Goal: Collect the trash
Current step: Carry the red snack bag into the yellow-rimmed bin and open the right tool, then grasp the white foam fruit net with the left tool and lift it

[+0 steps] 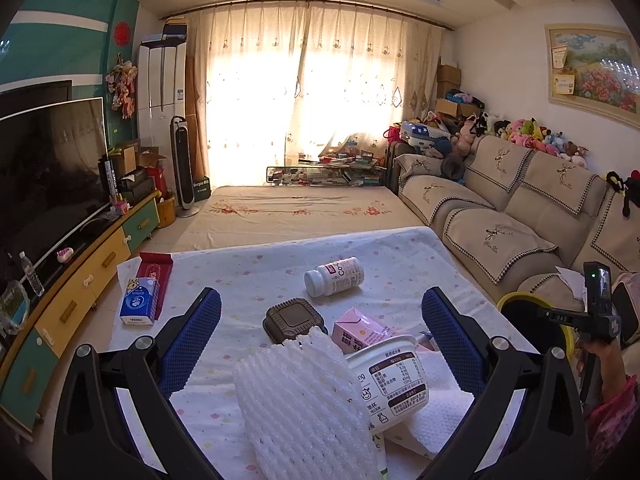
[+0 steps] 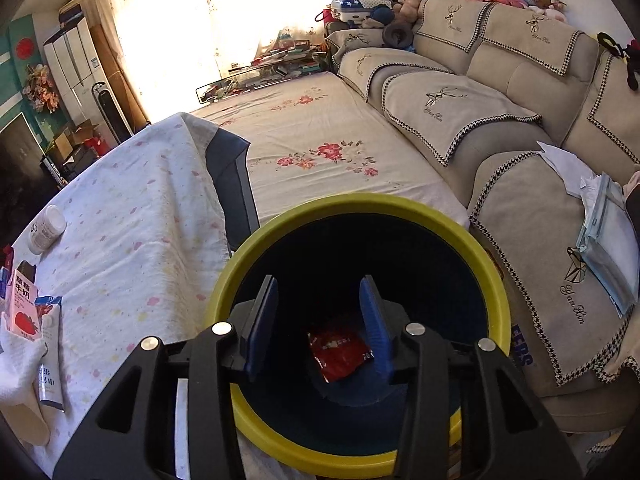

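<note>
Red wrapper [image 2: 340,354] lies at the bottom of our yellow-rimmed bin [image 2: 360,208]; our right gripper [image 2: 320,328] hangs above, jaws apart and empty. Our left gripper [image 1: 320,328] gapes wide over table [image 1: 248,276] litter.

Home living room: sofa [image 1: 500,208], TV [image 1: 48,168], curtained window [image 1: 304,92], plush toys [image 1: 536,136].

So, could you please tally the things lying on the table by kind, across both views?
Bottle: 1
Carton: 1
Cup: 1
Foam net: 1
Brown box: 1
Tissue pack: 1
Red packet: 1
Paper towel: 1
Blue-white pouch: 1
Total: 9
</note>
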`<state>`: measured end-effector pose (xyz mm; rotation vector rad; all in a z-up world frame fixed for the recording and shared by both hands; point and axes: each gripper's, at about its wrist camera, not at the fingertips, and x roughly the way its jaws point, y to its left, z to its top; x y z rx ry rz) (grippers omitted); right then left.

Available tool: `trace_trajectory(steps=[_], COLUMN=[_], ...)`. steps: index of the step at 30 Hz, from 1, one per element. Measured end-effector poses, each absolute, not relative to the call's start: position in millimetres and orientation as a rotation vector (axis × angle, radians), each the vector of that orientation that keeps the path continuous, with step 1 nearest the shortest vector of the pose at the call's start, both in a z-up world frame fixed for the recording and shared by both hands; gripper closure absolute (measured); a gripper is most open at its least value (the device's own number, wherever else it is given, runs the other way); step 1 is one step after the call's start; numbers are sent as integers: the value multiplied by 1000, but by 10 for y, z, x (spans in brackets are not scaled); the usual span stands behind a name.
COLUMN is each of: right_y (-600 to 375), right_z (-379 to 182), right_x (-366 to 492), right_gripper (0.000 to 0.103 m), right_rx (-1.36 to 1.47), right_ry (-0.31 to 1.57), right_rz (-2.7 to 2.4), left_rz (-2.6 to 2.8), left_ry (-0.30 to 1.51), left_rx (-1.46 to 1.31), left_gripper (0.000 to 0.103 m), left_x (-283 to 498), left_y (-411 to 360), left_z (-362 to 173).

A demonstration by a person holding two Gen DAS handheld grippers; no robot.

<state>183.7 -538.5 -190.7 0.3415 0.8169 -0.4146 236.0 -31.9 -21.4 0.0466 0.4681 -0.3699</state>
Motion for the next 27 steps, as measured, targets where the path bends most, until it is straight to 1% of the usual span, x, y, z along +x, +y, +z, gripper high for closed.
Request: trace_trajectory(steps=[6, 13, 15, 17, 18, 20, 21, 23, 24, 26, 27], right_y=[-5331, -5270, -5264, -5247, -5240, -5233, -5231, -5237, -5234, -5234, -5231], right_z=[-1873, -1849, -1842, -1836, -1833, -1828, -1833, -1835, -1836, -1839, -1839], right_x=[1830, 1854, 1857, 1862, 1862, 1866, 1866, 1868, 1871, 1873, 1878], right_gripper=[60, 60, 60, 60, 60, 60, 59, 59, 59, 59, 59], right_rx=[339, 331, 334, 334, 334, 332, 331, 333, 333, 333, 332], right_ry=[813, 812, 809, 808, 808, 809, 810, 811, 811, 814, 815], right_rz=[-395, -368, -361, -357, -354, -350, -349, -347, -346, -343, -342], left_rz=[-404, -419, -419, -419, -418, -415, -416, -418, -419, -419, -417], left_ry=[520, 618, 640, 671, 686, 708, 714, 722, 726, 726, 726], left_rx=[57, 153, 185, 193, 191, 180, 170, 149, 144, 143, 142], left_gripper=[4, 4, 5, 14, 17, 29, 32, 47, 51, 62, 65], left_x=[2129, 1840, 1819, 1843, 1861, 1914, 1940, 1972, 1988, 1995, 1999], left_y=[-269, -244, -271, -282, -281, -269, -255, -230, -225, -225, -225], left_z=[-264, -494, -577, -656, -691, -745, -767, -790, -792, -798, -798])
